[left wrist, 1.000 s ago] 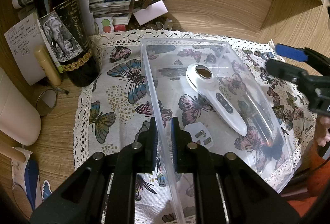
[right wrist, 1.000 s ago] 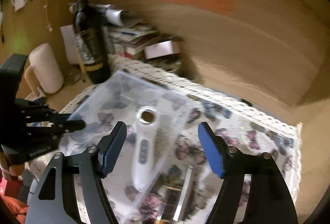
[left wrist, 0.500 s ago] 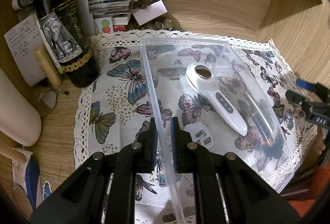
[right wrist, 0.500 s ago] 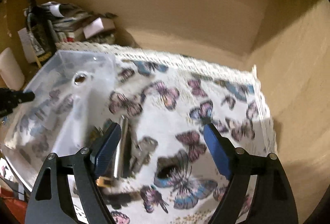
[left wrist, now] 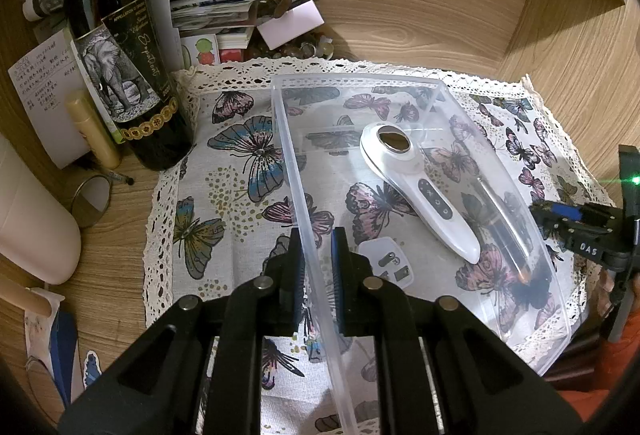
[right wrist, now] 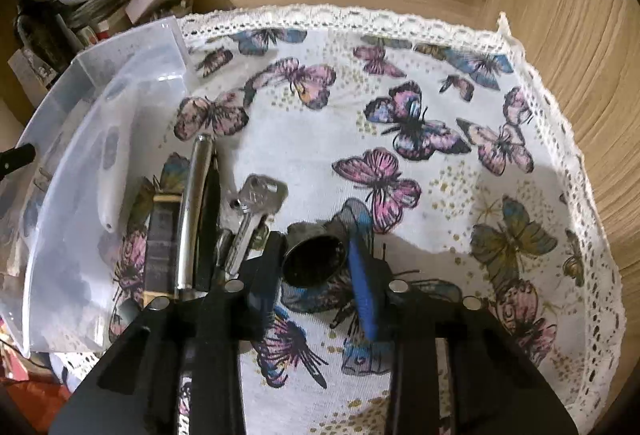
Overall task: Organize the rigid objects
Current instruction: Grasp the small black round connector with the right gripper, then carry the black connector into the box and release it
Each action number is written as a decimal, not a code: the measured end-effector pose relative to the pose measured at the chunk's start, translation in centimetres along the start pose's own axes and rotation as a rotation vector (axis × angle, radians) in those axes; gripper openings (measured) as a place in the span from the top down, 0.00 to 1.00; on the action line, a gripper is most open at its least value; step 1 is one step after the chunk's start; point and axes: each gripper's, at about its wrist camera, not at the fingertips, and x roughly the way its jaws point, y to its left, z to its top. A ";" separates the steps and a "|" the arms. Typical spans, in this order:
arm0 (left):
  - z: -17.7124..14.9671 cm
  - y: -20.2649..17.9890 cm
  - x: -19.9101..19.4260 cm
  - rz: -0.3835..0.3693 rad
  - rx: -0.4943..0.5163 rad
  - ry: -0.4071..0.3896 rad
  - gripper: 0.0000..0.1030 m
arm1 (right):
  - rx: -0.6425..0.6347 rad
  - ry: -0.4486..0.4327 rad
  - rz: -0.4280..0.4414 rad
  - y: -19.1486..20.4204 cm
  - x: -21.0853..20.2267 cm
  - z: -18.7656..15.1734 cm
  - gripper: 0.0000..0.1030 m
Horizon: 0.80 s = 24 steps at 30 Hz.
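Pinching the near wall of the clear plastic bin (left wrist: pixel 400 83), the left tongs (left wrist: pixel 316 263) are clenched on that wall exactly as they were a second ago, so the bin sits steady on the butterfly cloth (left wrist: pixel 224 195) over the worktop, with the white handheld device (left wrist: pixel 416 191) and a small white plug (left wrist: pixel 386 261) already inside. Further right, outside the bin's far wall, a silver pen-like tube (right wrist: pixel 194 203) and a key (right wrist: pixel 254 211) lie on the cloth. The change is at the right tongs (right wrist: pixel 314 267): a second ago they hung wide open above the bin, and now they have swung down and narrowed around a small dark cup-shaped object (right wrist: pixel 314 259). Whether the pads actually touch it I cannot tell. That suggests this object is the next item bound for the bin.
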 end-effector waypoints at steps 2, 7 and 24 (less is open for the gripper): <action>0.0 -0.1 0.0 -0.001 -0.001 0.001 0.89 | -0.002 -0.022 -0.009 0.1 -0.6 0.1 0.72; 0.0 -0.1 0.0 0.000 -0.001 -0.001 0.89 | -0.034 -0.096 -0.027 0.6 -3.0 1.2 0.72; 0.0 0.0 0.0 -0.004 -0.005 0.000 0.89 | -0.225 -0.276 0.052 7.1 -7.0 7.0 0.72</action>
